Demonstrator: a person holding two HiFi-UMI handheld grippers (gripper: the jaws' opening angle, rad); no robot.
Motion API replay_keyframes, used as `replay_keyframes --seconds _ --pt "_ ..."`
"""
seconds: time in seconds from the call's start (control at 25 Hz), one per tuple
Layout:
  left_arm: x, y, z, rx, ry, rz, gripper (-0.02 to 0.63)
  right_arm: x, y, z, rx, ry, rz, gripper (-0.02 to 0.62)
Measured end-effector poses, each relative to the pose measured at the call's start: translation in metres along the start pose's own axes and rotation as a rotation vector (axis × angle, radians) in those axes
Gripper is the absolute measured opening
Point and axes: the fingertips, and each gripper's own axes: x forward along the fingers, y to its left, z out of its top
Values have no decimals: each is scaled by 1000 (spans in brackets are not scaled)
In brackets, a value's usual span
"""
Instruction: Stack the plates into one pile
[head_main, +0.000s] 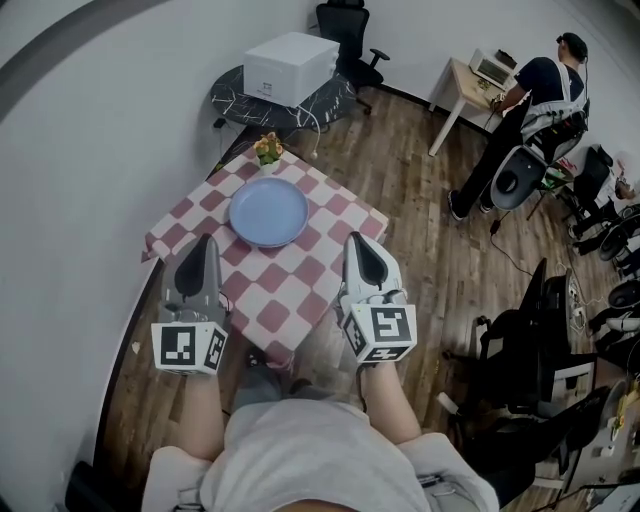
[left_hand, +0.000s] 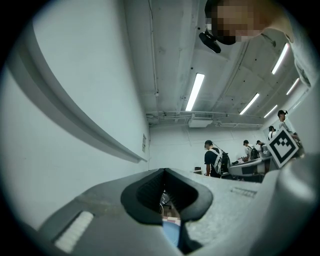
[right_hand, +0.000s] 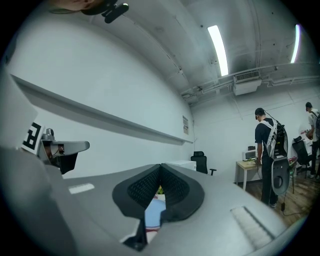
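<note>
Plates (head_main: 268, 212) seem piled on the counter (head_main: 285, 290); keep left gripper (head_main: 204, 243) and right gripper (head_main: 357, 242), jaws closed together and empty, clear of them.

A plank wood floor (head_main: 430, 260) runs under a small table with a red-and-white checked cloth (head_main: 290, 290), close to a plain white wall (head_main: 90, 150). Behind it a dark marbled table (head_main: 230, 100) carries a white box (head_main: 290, 65) (a black office chair (head_main: 345, 25) stands just beyond). A pale desk (head_main: 458, 85) stands farther right, and strip lights (left_hand: 194, 91) line the ceiling.
</note>
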Motion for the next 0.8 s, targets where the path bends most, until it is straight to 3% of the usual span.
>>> replay_keyframes --seconds 0.8 --pt "9 -21 -8 -7 30 -10 2 -7 -12 -3 1 5 13 2"
